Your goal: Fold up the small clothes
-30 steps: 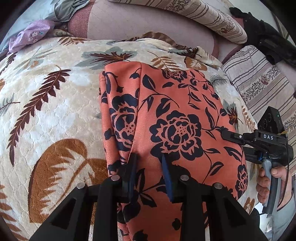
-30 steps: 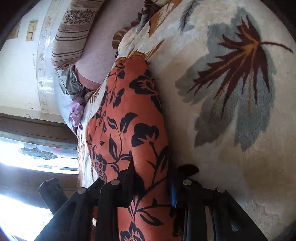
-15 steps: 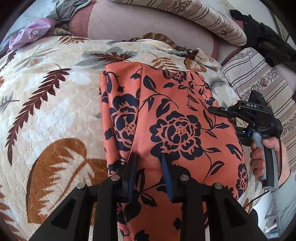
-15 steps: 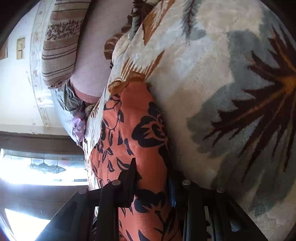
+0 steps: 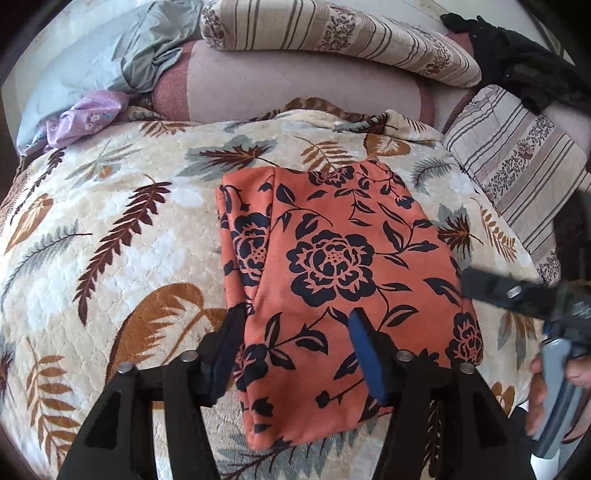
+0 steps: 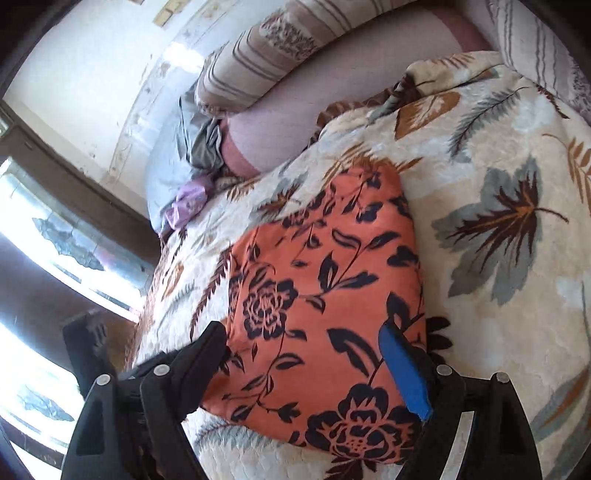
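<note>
A folded orange cloth with a dark flower print [image 5: 332, 266] [image 6: 325, 317] lies flat on the cream leaf-patterned blanket [image 5: 110, 240] [image 6: 509, 280]. My left gripper [image 5: 295, 325] hovers over the cloth's near edge, its jaws opening, and the pads do not press on the cloth. My right gripper [image 6: 306, 343] hangs over the cloth's right side, its jaws opening wide too, nothing pinched between them. In the left wrist view the right gripper [image 5: 524, 295] shows blurred at the right edge, held by a hand [image 5: 554, 387].
Striped cushions [image 5: 332, 33] [image 5: 517, 162] and a pink bolster [image 5: 295, 88] line the far side. A grey-blue cloth [image 5: 92, 66] and a small lilac garment [image 5: 88, 118] lie at the far left. A black bag [image 5: 517, 62] sits far right. A bright window [image 6: 37, 258] is at left.
Both grippers, shut on the orange cloth's edges before, have let go and lifted away. The cloth now lies flat, and the right gripper has rolled and pulled back toward the near right.
</note>
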`<state>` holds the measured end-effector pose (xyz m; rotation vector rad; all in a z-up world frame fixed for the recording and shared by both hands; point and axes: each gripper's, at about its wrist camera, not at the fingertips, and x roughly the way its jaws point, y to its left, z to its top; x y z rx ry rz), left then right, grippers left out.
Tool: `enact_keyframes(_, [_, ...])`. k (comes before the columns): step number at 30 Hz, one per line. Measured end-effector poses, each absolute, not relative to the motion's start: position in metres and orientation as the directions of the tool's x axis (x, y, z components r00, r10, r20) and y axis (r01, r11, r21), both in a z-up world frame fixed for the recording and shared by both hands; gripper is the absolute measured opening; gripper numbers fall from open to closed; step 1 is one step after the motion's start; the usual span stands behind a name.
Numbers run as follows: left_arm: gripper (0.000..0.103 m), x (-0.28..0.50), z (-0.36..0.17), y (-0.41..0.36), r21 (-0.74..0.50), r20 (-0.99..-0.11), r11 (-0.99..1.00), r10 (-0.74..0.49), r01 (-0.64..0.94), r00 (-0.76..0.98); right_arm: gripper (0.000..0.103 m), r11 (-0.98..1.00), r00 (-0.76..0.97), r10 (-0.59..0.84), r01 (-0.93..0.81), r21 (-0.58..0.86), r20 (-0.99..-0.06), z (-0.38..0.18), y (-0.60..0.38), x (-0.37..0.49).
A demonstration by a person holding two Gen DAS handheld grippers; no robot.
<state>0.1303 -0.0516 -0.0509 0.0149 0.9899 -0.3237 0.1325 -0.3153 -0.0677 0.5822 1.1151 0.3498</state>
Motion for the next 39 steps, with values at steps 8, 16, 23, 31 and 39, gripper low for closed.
enact_keyframes(8, [0.077, 0.094, -0.021, -0.015, -0.109, -0.782, 0.976, -0.200, 0.186, 0.590, 0.087, 0.801, 0.477, 0.517, 0.022, 0.598, -0.711, -0.037, -0.315, 0.099])
enact_keyframes(16, [0.077, 0.063, -0.016, -0.007, -0.078, -0.778, 0.987, -0.150, 0.143, 0.610, 0.087, 0.862, 0.513, 0.440, -0.009, 0.507, -0.737, -0.016, -0.297, 0.032])
enact_keyframes(23, [0.078, 0.039, -0.013, -0.009, -0.051, -0.767, 0.991, -0.120, 0.126, 0.630, 0.087, 0.911, 0.508, 0.381, -0.065, 0.407, -0.772, -0.016, -0.281, -0.014])
enact_keyframes(31, [0.088, 0.024, -0.005, -0.009, -0.037, -0.757, 0.994, -0.092, 0.099, 0.647, 0.103, 0.964, 0.564, 0.257, -0.092, 0.250, -0.785, 0.001, -0.270, -0.025])
enact_keyframes(39, [0.088, 0.019, -0.004, -0.012, 0.013, -0.770, 0.998, -0.031, 0.064, 0.637, 0.103, 0.990, 0.578, 0.130, -0.027, 0.141, -0.806, 0.009, -0.272, -0.025])
